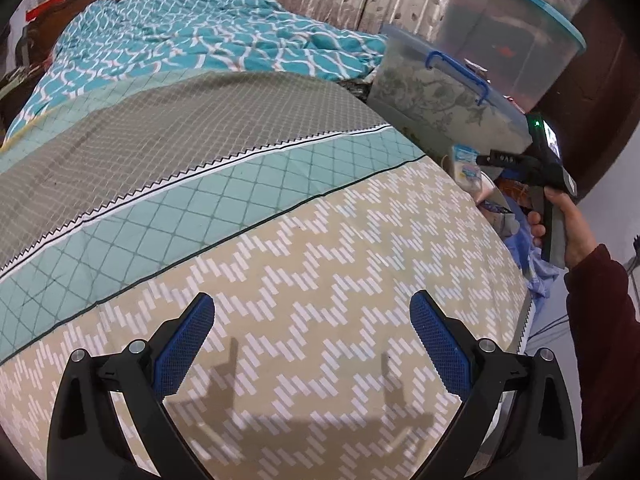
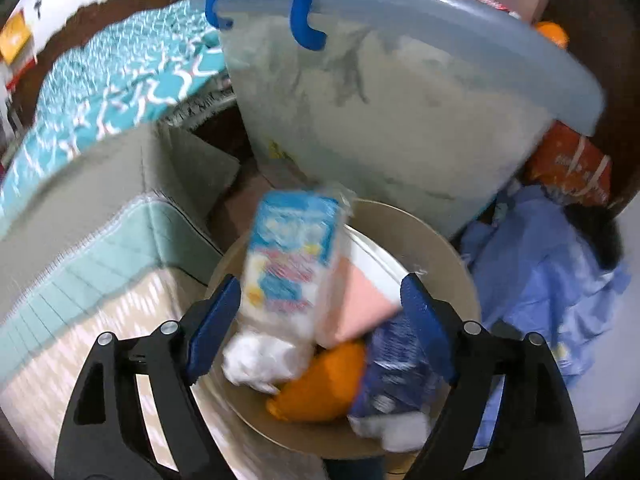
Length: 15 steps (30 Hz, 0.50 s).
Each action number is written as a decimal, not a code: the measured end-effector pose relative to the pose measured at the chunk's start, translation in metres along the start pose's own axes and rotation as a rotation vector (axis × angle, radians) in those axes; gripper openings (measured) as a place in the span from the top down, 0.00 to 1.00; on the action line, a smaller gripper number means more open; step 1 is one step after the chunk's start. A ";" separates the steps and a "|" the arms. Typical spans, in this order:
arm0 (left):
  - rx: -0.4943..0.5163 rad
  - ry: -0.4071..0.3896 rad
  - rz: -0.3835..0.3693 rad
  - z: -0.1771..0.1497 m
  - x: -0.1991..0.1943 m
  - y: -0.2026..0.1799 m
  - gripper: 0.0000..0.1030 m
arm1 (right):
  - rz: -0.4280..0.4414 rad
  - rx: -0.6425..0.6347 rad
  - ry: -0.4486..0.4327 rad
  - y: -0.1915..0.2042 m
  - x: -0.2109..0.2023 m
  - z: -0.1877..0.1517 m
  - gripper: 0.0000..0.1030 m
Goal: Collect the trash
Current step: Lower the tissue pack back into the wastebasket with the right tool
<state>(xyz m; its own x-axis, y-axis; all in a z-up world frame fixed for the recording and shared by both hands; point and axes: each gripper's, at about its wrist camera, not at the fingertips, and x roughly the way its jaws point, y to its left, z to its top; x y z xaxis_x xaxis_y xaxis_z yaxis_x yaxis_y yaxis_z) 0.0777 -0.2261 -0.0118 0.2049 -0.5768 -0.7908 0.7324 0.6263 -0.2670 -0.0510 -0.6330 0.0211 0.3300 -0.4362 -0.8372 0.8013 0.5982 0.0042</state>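
Observation:
In the right wrist view a round tan bin [image 2: 448, 248] stands beside the bed, filled with trash: a blue-and-white plastic packet [image 2: 292, 256], a pink piece [image 2: 356, 304], an orange wrapper [image 2: 320, 384], a dark blue wrapper [image 2: 400, 376] and white crumpled tissue [image 2: 256, 360]. My right gripper [image 2: 316, 320] is open above the bin; the packet is blurred between the fingers and I cannot tell if it touches them. The right gripper also shows in the left wrist view [image 1: 484, 159], next to the packet [image 1: 466, 164]. My left gripper [image 1: 312, 344] is open and empty over the bed [image 1: 320, 240].
A clear storage box with blue handle [image 2: 400, 100] leans behind the bin; a second larger box [image 1: 516, 32] is stacked behind it. Blue cloth [image 2: 540, 272] and an orange bag [image 2: 572, 168] lie right of the bin. A teal patterned blanket [image 1: 180, 44] covers the far bed.

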 end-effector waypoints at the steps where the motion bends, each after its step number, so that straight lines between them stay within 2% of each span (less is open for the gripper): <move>1: 0.000 0.006 0.001 0.000 0.002 0.000 0.08 | -0.017 -0.010 0.008 0.006 0.007 0.002 0.20; 4: 0.016 0.018 0.010 0.000 0.007 -0.002 0.08 | -0.093 -0.060 0.037 0.023 0.030 0.001 0.21; 5: 0.022 0.022 0.014 -0.001 0.008 -0.003 0.08 | -0.110 -0.072 0.055 0.027 0.039 -0.001 0.24; 6: 0.025 0.025 0.018 -0.001 0.009 -0.003 0.08 | -0.122 -0.083 0.083 0.029 0.048 -0.004 0.34; 7: 0.025 0.028 0.021 -0.001 0.010 -0.002 0.08 | -0.123 -0.089 0.089 0.030 0.052 -0.007 0.38; 11: 0.005 0.027 0.020 0.000 0.011 0.006 0.08 | -0.106 -0.110 0.077 0.025 0.041 -0.008 0.45; 15: -0.020 0.039 -0.001 0.000 0.015 0.012 0.08 | -0.095 -0.155 0.049 0.015 0.007 -0.005 0.45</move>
<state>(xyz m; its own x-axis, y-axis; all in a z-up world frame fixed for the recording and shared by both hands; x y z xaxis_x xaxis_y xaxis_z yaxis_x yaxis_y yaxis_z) 0.0894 -0.2274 -0.0262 0.1787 -0.5569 -0.8111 0.7195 0.6362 -0.2783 -0.0388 -0.6236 0.0128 0.2291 -0.4645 -0.8554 0.7399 0.6541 -0.1570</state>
